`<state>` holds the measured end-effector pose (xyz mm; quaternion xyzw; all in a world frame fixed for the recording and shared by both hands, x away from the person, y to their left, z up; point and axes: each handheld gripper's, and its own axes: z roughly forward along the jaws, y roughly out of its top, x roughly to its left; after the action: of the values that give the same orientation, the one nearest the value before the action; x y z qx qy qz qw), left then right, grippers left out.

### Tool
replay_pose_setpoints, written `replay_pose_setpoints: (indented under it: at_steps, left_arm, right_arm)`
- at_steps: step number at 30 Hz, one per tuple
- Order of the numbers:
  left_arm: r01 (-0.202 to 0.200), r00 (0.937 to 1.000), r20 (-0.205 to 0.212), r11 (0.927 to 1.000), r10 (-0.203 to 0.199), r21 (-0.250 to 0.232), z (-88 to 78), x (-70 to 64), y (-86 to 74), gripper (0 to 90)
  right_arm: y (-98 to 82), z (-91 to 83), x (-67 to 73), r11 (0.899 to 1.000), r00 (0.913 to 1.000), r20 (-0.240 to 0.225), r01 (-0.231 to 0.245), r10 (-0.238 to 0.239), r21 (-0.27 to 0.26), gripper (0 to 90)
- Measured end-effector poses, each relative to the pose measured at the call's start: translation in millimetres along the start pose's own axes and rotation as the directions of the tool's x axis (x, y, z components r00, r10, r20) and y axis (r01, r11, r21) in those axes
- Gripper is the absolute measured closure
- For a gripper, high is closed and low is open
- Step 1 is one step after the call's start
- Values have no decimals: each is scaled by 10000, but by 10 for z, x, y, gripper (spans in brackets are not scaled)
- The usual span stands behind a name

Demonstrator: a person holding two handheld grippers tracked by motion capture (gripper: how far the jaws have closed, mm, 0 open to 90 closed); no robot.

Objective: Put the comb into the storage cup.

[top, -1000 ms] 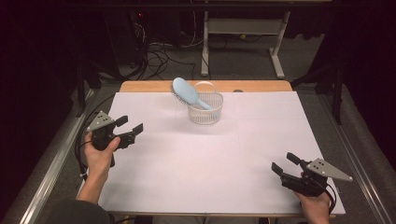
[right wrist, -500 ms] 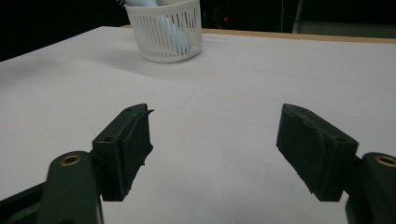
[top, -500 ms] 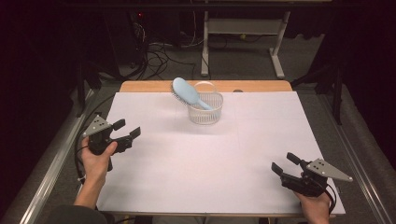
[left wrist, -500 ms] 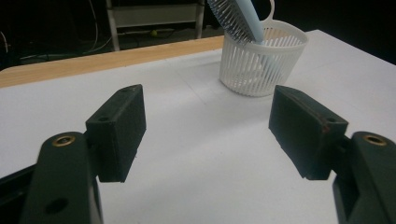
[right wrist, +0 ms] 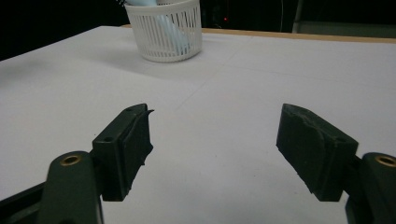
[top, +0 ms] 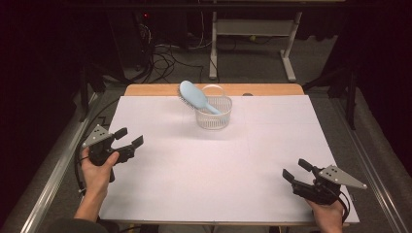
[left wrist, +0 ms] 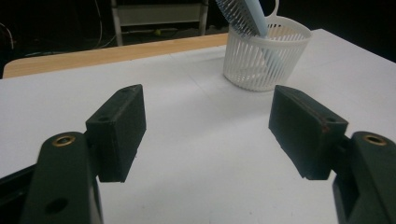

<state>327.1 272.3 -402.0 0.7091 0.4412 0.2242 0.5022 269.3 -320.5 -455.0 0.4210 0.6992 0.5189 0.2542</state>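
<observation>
Pale-blue hairbrush (top: 193, 97) is leaning, bristle head up, in the white basket (top: 214, 114) near the desk's (top: 204, 179) far edge. Left gripper (top: 127, 142) and right gripper (top: 297, 171) are resting released at opposite near corners, grasping nothing.

A pale blue hairbrush (top: 194, 97) with dark bristles leans in a white basket (top: 214, 116) whose wall is a pattern of thin upright slats. The table (top: 218, 174) is covered in plain white, with a light brown wooden strip along its far edge. Both the left gripper (top: 125, 140) and the right gripper (top: 296, 171) are black, each topped by a grey plate.
</observation>
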Motion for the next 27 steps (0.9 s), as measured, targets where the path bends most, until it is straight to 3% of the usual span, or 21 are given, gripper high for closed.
replay_pose_setpoints:
  at_steps: [27]
  left_arm:
    - [147,9999,-16,9999,-147,-38,-55,-19,-119,277]
  right_arm:
    - [0,-2,0,10000,10000,-18,6,-6,-15,266]
